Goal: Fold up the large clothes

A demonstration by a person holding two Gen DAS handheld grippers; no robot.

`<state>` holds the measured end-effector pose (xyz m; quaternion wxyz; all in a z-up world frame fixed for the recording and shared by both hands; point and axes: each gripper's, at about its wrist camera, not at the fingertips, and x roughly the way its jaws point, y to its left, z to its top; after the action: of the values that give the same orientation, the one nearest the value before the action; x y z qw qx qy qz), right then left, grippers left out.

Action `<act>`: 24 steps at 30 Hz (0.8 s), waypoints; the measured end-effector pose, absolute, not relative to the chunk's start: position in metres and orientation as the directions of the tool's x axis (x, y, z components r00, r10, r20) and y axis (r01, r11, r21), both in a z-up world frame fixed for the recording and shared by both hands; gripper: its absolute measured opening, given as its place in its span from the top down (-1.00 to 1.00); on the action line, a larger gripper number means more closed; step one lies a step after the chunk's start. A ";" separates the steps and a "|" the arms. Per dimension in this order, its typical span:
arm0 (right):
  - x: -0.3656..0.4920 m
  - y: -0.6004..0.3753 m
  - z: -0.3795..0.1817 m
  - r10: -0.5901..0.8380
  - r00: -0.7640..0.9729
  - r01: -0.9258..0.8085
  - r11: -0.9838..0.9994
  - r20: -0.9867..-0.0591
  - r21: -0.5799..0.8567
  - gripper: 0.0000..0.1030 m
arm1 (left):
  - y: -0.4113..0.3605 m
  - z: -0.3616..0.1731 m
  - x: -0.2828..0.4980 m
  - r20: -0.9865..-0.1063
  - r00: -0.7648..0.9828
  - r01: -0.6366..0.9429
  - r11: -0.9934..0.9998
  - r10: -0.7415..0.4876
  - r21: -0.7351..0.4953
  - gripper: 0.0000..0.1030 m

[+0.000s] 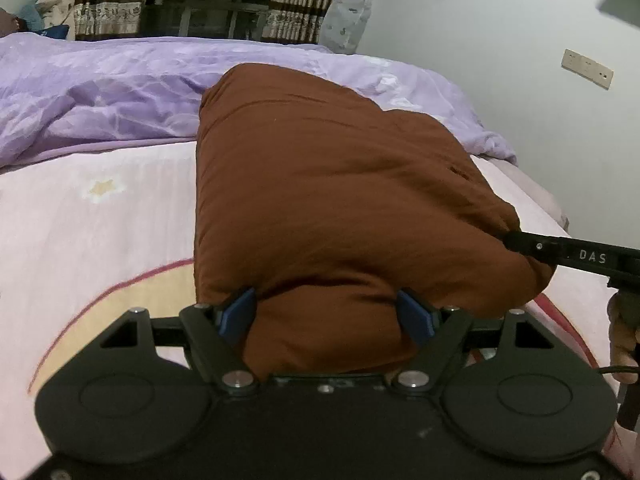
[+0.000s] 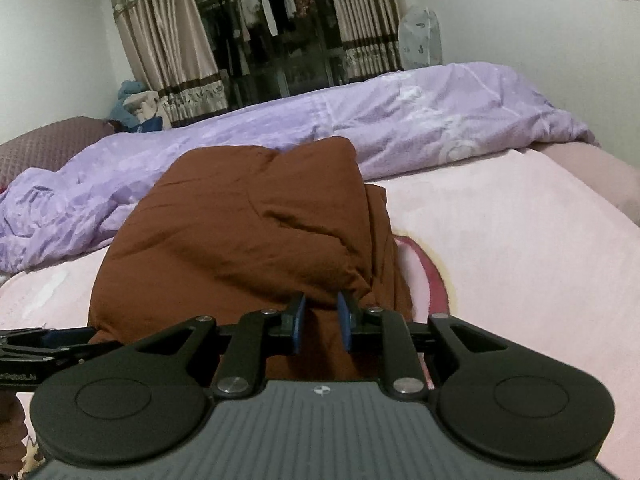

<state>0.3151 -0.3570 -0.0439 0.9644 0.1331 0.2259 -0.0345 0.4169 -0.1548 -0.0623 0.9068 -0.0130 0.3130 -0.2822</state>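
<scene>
A puffy brown garment (image 1: 332,184) lies folded into a thick bundle on the pink bed sheet (image 1: 100,220). My left gripper (image 1: 326,312) is open, its blue pads wide apart around the bundle's near edge. My right gripper (image 2: 322,320) is nearly closed, its blue pads pinching a fold at the near right corner of the brown garment (image 2: 248,232). The right gripper's black finger (image 1: 560,250) shows at the right of the left wrist view, touching the bundle's right side. The left gripper's finger (image 2: 44,344) shows at the left of the right wrist view.
A rumpled purple duvet (image 1: 120,88) lies across the bed behind the garment. Beyond it are curtains (image 2: 168,52) and a dark window with hanging clothes. A white wall (image 1: 500,60) with a socket stands right of the bed. The bed's right edge (image 2: 600,176) is close.
</scene>
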 end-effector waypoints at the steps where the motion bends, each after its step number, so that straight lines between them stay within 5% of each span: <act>1: 0.313 -0.357 -0.042 0.001 0.897 0.120 0.962 -0.443 0.244 0.53 | -0.152 -0.058 0.417 -0.558 0.641 0.510 0.836 -0.526 -0.202 -0.52; 4: 0.304 -0.371 -0.028 0.102 0.908 0.046 0.940 -0.407 0.338 -0.04 | -0.133 -0.043 0.413 -0.535 0.639 0.525 0.822 -0.552 -0.222 -0.57; 6: 0.300 -0.389 -0.019 0.196 0.915 -0.020 0.895 -0.354 0.445 -0.87 | -0.116 -0.033 0.416 -0.504 0.665 0.508 0.829 -0.551 -0.235 -0.61; 7: 0.299 -0.398 -0.015 0.212 0.921 -0.031 0.875 -0.325 0.483 -0.95 | -0.107 -0.030 0.420 -0.492 0.676 0.495 0.833 -0.548 -0.247 -0.63; 17: 0.347 -0.462 -0.053 0.347 0.856 0.012 0.728 -0.383 0.685 -0.95 | -0.057 -0.071 0.497 -0.513 0.500 0.331 0.701 -0.698 -0.632 -0.65; 24: 0.367 -0.479 -0.081 0.468 0.819 -0.032 0.614 -0.331 0.789 -0.99 | -0.069 -0.089 0.523 -0.458 0.434 0.321 0.608 -0.776 -0.726 -0.77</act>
<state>0.3665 -0.4787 -0.0807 0.8590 0.4144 0.2630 0.1457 0.5231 -0.0686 -0.0886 0.7991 -0.2797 0.4066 -0.3433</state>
